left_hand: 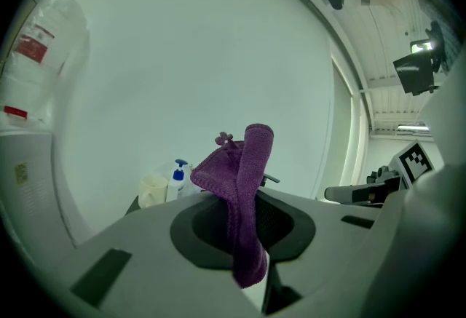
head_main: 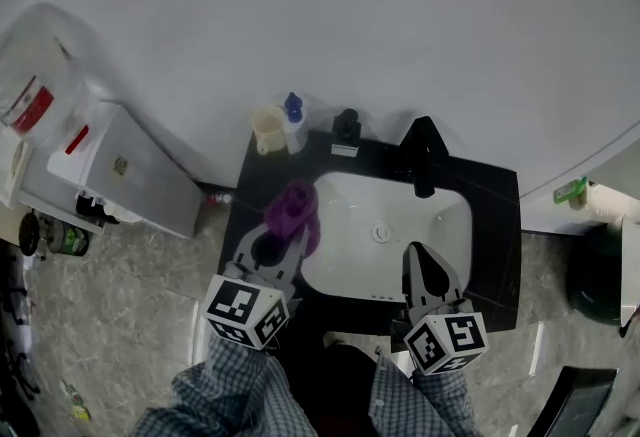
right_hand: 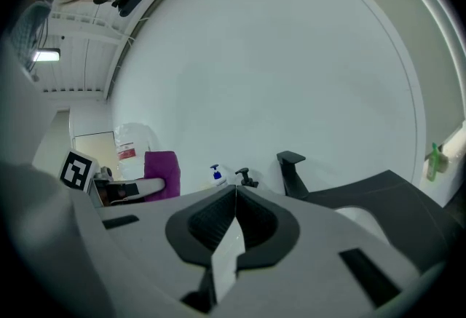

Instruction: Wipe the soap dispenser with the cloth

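A purple cloth [head_main: 293, 212] is pinched in my left gripper [head_main: 287, 243], which is shut on it over the counter's left part; the cloth stands up out of the jaws [left_hand: 246, 178]. A white bottle with a blue pump [head_main: 293, 122] stands at the counter's back left beside a cream cup [head_main: 268, 130], well beyond the cloth [left_hand: 178, 177]. A small black pump dispenser [head_main: 346, 132] sits behind the basin. My right gripper [head_main: 424, 267] is shut on nothing above the basin's front right. Its own view shows the jaws closed together [right_hand: 234, 196] and the cloth [right_hand: 162, 174] to the left.
A white basin [head_main: 350, 225] is set in a black counter [head_main: 495, 225], with a black faucet [head_main: 424, 158] at the back. A white cabinet [head_main: 125, 175] and a plastic bag [head_main: 40, 65] stand left. A dark green bin [head_main: 598, 275] is on the right.
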The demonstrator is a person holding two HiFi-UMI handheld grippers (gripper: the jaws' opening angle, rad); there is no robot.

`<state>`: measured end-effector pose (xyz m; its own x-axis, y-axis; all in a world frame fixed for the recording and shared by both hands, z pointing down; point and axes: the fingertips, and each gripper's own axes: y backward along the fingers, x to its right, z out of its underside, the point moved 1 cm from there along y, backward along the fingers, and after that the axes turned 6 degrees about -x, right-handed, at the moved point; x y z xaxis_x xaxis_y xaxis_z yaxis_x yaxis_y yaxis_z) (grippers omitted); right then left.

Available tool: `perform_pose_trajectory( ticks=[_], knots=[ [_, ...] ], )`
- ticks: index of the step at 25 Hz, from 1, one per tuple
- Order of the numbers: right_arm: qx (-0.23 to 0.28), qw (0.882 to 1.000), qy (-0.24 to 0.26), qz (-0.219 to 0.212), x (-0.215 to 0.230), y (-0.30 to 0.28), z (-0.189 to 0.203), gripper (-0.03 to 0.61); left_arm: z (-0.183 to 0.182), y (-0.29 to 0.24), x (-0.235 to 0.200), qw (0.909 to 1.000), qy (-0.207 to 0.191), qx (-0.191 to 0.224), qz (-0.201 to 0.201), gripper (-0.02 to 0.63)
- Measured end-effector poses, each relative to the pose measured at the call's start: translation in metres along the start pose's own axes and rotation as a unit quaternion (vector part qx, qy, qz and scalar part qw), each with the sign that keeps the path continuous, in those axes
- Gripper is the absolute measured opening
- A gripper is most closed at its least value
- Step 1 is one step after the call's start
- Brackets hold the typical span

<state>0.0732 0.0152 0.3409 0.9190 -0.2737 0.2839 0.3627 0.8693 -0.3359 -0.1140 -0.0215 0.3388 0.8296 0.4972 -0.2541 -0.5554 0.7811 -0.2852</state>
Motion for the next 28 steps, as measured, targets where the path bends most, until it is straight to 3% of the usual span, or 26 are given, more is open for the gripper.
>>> perform_pose_trajectory(
  ticks=[12, 28],
  knots=[
    [-0.01, 0.999, -0.016, 0.037, 0.016, -0.033, -0.009, 0.018, 0.002, -0.053, -0.026, 0.9991, 0.007, -0.029, 0.03, 0.06],
    [-0.046, 0.999, -0.004, 0.002, 0.051, -0.081, -0.015, 0.018, -0.02, -0.134, -0.061, 0.9998, 0.001, -0.014, -0.013, 0.06]
  ],
)
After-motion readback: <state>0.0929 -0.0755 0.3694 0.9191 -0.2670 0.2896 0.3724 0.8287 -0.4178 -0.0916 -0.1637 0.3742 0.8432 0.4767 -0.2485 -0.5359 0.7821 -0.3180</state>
